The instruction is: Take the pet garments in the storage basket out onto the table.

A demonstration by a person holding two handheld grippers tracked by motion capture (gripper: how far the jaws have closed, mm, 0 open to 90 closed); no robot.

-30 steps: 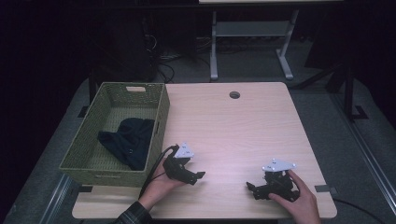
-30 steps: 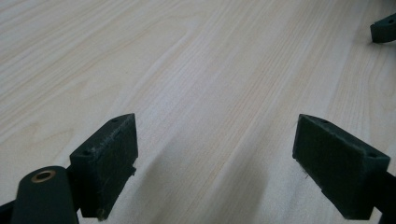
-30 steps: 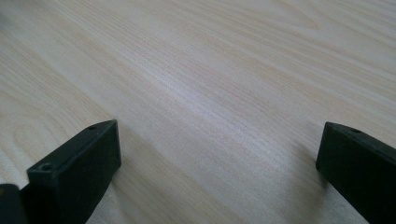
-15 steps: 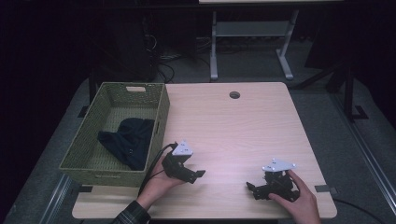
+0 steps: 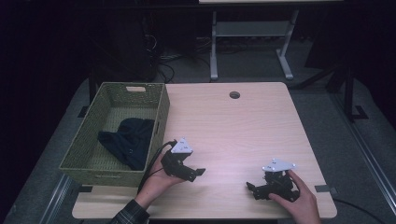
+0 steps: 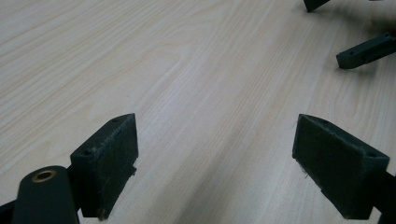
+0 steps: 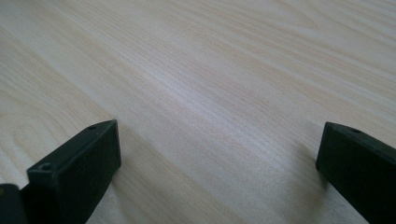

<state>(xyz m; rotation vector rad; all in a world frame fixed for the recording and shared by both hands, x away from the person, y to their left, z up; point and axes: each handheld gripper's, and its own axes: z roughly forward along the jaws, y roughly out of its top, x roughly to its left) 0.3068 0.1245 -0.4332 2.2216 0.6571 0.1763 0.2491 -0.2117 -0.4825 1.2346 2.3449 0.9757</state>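
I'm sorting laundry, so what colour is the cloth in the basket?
Dark navy, almost black; the cloth shows best in the high view.

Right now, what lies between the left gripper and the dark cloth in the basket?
In the high view, the basket's woven near wall stands between the left gripper and the dark cloth.

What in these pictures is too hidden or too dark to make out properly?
- Dark garment in the woven basket, high view: crumpled and dim, so its type is unclear.
- Floor beyond the table, high view: near black; cables and a stand are barely legible.
- Right gripper, high view: the hand covers its rear.
- Left gripper, left gripper view: body cut off by the bottom edge.
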